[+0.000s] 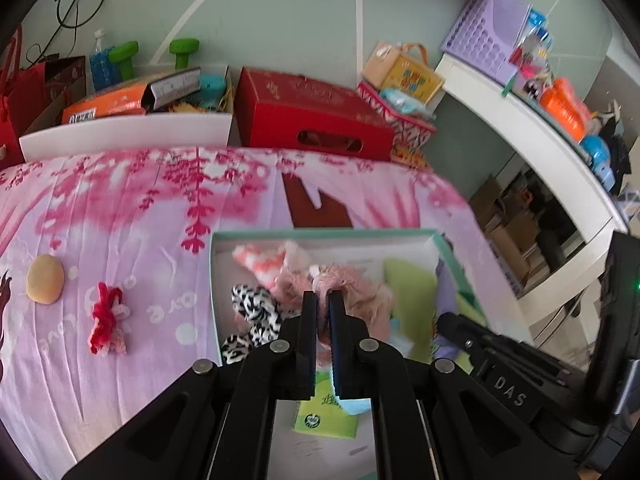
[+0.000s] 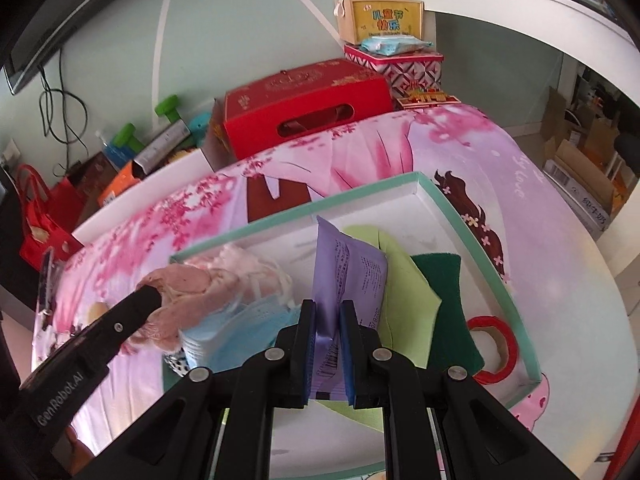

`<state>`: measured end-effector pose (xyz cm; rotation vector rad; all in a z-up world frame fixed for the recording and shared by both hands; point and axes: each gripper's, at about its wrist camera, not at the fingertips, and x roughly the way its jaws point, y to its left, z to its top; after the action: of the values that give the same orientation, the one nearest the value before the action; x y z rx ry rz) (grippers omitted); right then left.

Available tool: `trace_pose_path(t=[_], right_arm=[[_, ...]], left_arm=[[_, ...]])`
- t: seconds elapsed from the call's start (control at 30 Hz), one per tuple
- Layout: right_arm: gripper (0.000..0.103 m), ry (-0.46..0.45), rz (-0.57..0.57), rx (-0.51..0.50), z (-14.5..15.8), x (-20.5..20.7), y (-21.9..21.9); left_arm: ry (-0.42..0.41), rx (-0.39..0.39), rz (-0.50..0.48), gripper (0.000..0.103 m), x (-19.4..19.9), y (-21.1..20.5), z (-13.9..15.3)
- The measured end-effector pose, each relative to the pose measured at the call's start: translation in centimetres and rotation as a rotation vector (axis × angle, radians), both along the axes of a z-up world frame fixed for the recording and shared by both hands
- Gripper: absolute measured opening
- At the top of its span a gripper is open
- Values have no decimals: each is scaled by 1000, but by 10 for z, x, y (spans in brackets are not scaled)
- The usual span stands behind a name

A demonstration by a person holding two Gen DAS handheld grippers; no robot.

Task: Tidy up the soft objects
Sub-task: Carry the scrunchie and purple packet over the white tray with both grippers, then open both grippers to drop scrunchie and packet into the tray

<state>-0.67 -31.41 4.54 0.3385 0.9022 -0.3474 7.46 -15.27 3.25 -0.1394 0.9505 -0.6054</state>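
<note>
My left gripper point(image 1: 323, 300) is shut on a pink fuzzy cloth point(image 1: 360, 292) over the green-rimmed white box point(image 1: 320, 234) on the bed. From the right wrist view that same cloth point(image 2: 184, 284) bunches around the left fingertips point(image 2: 149, 295). My right gripper point(image 2: 327, 308) is shut on a purple packet point(image 2: 348, 268), held upright above the box rim point(image 2: 472, 240). Inside the box lie a zebra-print cloth point(image 1: 256, 312), a pink-and-white fluffy piece point(image 1: 264, 260), blue face masks point(image 2: 240, 332), a light green sheet point(image 2: 404, 280), a dark green pad point(image 2: 444, 300) and a red tape roll point(image 2: 494, 344).
On the floral bedspread point(image 1: 120, 216), left of the box, lie a tan round sponge point(image 1: 45, 279) and a red-pink knitted piece point(image 1: 108, 324). Beyond the bed stand a red carton point(image 1: 312, 116) and a white box of clutter point(image 1: 128, 132). A white shelf point(image 1: 532, 136) runs along the right.
</note>
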Motion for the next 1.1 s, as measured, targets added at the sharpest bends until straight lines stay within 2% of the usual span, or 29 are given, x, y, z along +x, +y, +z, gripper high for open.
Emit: trace_pose_path(t=[0.17, 0.43, 0.5, 0.57, 0.73, 0.77, 0.87, 0.97, 1.03, 1.1], right_arm=[[13, 26, 10, -5, -6, 3, 2], [16, 58, 31, -12, -10, 9, 9], [16, 58, 26, -12, -9, 9, 8], [16, 56, 21, -17, -6, 7, 8], [16, 42, 12, -23, 1, 4, 9], [16, 40, 12, -24, 1, 4, 9], [25, 42, 10, -26, 2, 4, 11], [32, 42, 5, -20, 2, 3, 10], [46, 43, 1, -19, 1, 3, 10], [52, 46, -4, -17, 1, 3, 9]], left_arm=[[26, 29, 3, 6, 1, -2, -10], [45, 33, 6, 6, 0, 1, -8], [46, 33, 7, 10, -1, 2, -5], [47, 36, 13, 22, -2, 4, -3], [38, 38, 33, 27, -4, 13, 6], [38, 33, 38, 31, -4, 15, 8], [34, 24, 60, 44, -4, 23, 13], [24, 28, 82, 49, -4, 31, 18], [25, 37, 105, 57, -4, 36, 19], [32, 46, 128, 62, -2, 42, 19]])
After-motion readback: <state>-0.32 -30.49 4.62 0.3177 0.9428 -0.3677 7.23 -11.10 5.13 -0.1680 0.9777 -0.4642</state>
